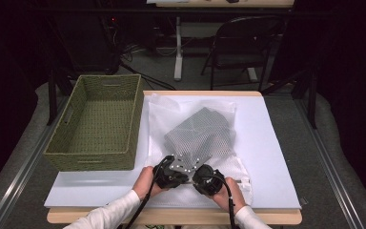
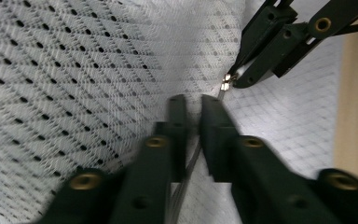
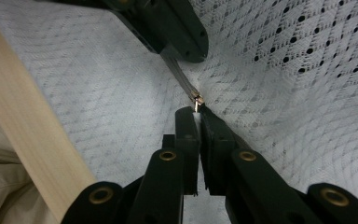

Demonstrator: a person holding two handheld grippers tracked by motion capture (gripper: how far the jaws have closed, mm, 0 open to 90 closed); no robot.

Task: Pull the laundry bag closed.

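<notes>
Both fingers pinched on mesh bag [image 1: 205,138] zipper, white-covered table [image 1: 276,157], wicker basket [image 1: 100,124], dark room

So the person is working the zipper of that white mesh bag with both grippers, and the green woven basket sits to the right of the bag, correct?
Not quite. In the high view the green woven basket sits to the left of the white mesh bag, not the right. The rest holds: the left gripper and right gripper meet at the bag's zipper.
</notes>
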